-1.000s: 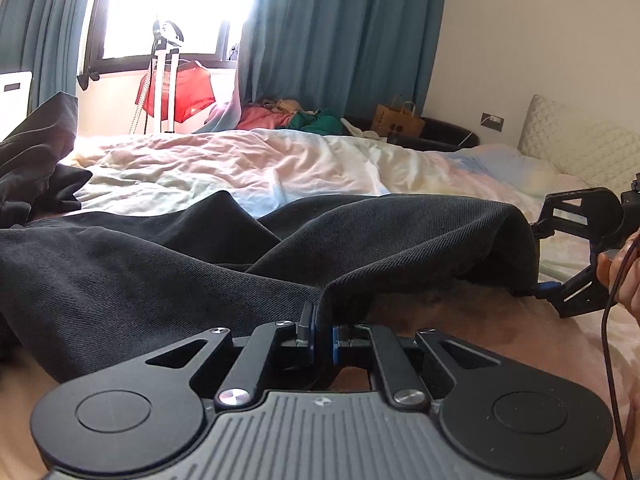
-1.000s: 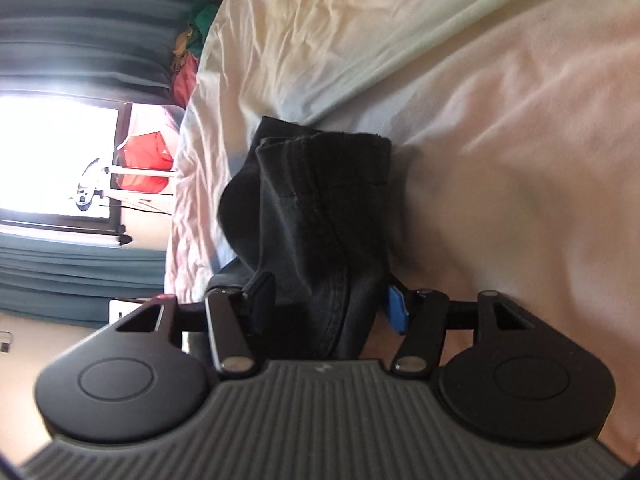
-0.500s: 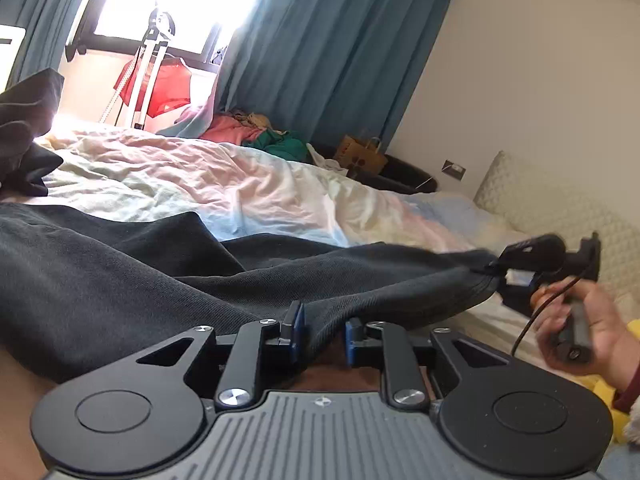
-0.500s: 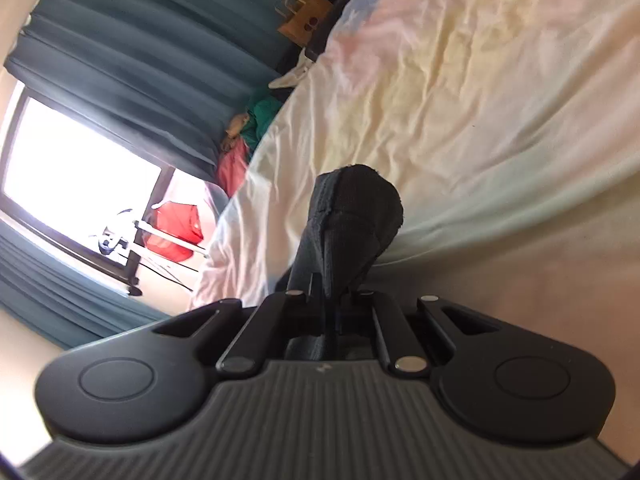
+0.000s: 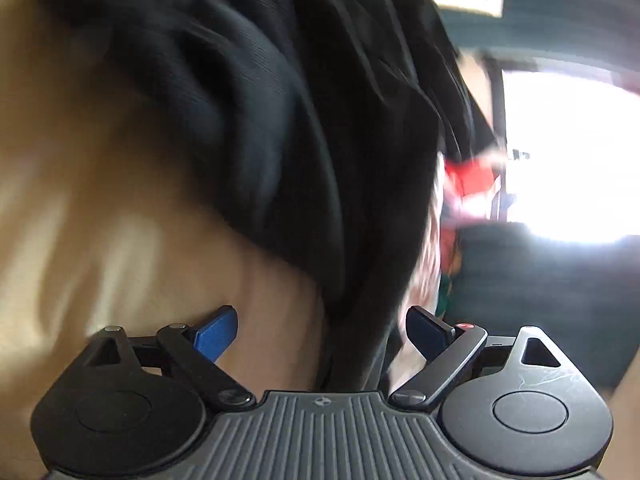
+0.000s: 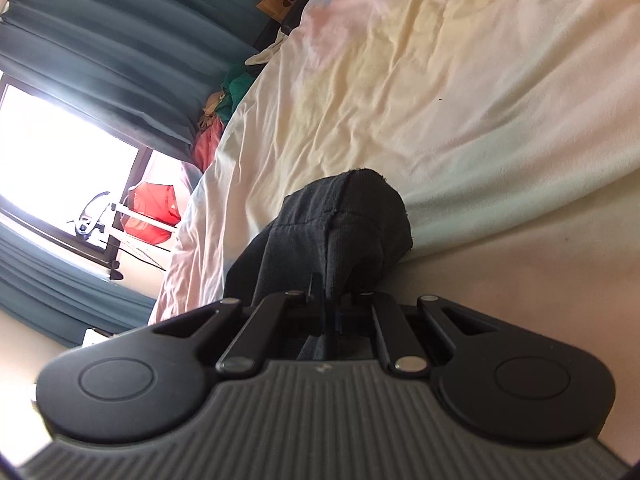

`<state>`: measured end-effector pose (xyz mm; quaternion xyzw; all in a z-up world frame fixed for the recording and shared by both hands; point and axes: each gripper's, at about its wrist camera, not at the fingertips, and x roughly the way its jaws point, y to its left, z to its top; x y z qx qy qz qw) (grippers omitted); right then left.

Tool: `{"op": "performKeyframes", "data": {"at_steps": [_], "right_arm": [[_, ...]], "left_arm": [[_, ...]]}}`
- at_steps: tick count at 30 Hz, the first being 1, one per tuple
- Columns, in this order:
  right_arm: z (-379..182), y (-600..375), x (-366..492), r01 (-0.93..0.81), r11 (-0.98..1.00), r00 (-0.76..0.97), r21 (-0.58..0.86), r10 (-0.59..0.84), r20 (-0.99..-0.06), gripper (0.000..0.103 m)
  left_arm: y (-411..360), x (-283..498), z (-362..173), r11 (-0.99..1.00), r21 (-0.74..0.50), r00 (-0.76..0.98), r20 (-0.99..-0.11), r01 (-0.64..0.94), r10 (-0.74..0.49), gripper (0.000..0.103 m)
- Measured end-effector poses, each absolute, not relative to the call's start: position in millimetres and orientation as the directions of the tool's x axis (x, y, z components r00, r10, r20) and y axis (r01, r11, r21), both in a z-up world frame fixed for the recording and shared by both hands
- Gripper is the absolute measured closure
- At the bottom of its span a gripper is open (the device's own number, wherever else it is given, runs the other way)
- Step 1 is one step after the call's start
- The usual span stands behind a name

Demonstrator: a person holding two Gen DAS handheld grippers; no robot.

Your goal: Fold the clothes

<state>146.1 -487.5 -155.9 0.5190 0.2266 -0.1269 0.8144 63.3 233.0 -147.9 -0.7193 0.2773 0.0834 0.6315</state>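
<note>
Black garment (image 6: 352, 232) pinched in right tool (image 6: 334, 300) | left tool (image 5: 320, 332) spread

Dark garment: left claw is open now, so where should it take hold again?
Grip the hanging fold of the dark garment running between the open left claw fingers, coming straight forward. It is a narrow bunched strip there. The right claw holds another end.
</note>
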Motion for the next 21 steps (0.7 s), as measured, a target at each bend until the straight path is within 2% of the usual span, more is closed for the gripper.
{"op": "performKeyframes", "data": {"at_steps": [3, 5, 6, 8, 10, 17, 21], "right_arm": [[-160.0, -489.2, 144.7, 0.445, 0.389, 0.869, 0.806, 0.031, -0.494, 0.096], [-164.1, -491.3, 143.8, 0.450, 0.352, 0.870, 0.821, 0.034, -0.492, 0.096], [-164.6, -491.8, 143.1, 0.446, 0.348, 0.873, 0.825, 0.034, -0.486, 0.096], [-165.5, -492.7, 141.6, 0.437, 0.339, 0.879, 0.833, 0.033, -0.475, 0.096], [-164.1, -493.2, 139.3, 0.430, 0.323, 0.887, 0.843, 0.025, -0.462, 0.096], [-155.5, -505.2, 125.6, 0.413, 0.260, 0.907, 0.873, -0.035, -0.419, 0.097], [-150.9, -514.6, 110.2, 0.386, 0.192, 0.922, 0.902, -0.072, -0.380, 0.097]], "left_arm": [[249.5, 59.3, -151.9, -0.130, -0.849, 0.854, -0.489, -0.512, -0.177, 0.021], [254.8, 57.5, -149.3, -0.157, -0.841, 0.855, -0.506, -0.518, -0.109, 0.034], [257.8, 55.8, -146.2, -0.159, -0.840, 0.855, -0.514, -0.519, -0.074, 0.045], [264.6, 53.6, -139.3, -0.140, -0.840, 0.850, -0.527, -0.524, -0.018, 0.078], [270.0, 52.7, -129.7, -0.126, -0.840, 0.847, -0.531, -0.528, -0.012, 0.086], [302.6, 30.0, -41.1, 0.110, -0.846, 0.853, -0.521, -0.521, 0.031, 0.093], [341.6, 4.2, 4.2, 0.179, -0.830, 0.842, -0.540, -0.528, -0.023, 0.094]]}}
